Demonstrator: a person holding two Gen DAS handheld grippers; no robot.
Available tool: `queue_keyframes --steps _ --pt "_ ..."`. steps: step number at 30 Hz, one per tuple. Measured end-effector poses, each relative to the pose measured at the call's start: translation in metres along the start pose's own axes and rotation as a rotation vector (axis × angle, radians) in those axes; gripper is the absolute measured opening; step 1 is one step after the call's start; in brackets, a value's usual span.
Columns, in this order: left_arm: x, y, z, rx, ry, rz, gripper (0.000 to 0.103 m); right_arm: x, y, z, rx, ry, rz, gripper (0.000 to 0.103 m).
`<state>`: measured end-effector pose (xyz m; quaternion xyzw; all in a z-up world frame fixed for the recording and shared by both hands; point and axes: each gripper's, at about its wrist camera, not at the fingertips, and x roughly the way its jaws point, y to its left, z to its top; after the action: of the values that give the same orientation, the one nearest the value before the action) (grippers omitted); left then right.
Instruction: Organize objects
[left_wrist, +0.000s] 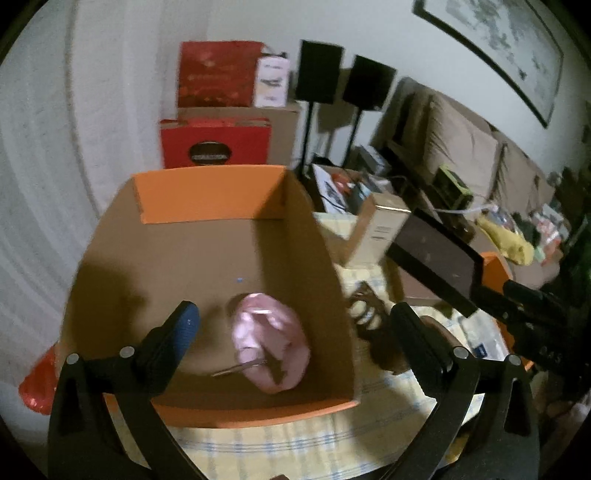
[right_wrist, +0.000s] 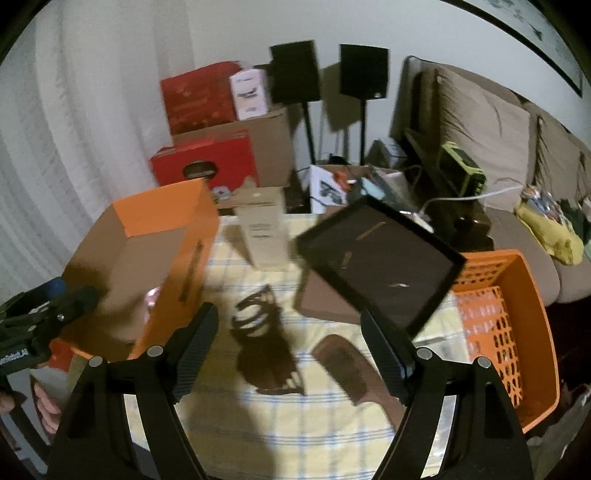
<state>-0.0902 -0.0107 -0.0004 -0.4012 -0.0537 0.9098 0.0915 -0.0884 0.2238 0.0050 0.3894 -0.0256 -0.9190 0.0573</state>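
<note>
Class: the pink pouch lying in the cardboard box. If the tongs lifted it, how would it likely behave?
The pink pouch looks crumpled and shiny, so it is probably soft, floppy and a bit slippery. It would likely sag rather than hold its shape. Being squat and lying flat on the floor of the cardboard box, it seems unlikely to roll.

Left camera looks down close into the open box (left_wrist: 221, 258); right camera faces the table (right_wrist: 295, 424) centre, sharing that box.

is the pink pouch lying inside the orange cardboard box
Yes, the pink pouch lies on the floor of the open orange cardboard box, near its front wall.
</note>
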Motion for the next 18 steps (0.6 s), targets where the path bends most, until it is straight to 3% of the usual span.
queue_keyframes --steps 4,10,18 --pt "0.017 -0.022 0.007 0.004 0.050 -0.063 0.103 0.000 -0.026 0.000 0.036 0.004 -0.033 0.081" --pt "0.043 -0.055 0.016 0.030 0.080 -0.086 0.103 0.003 -0.071 0.005 0.120 0.000 -0.076 0.081" --pt "0.080 -0.099 0.021 0.042 0.110 -0.128 0.103 0.027 -0.133 0.007 0.271 0.046 -0.066 0.078"
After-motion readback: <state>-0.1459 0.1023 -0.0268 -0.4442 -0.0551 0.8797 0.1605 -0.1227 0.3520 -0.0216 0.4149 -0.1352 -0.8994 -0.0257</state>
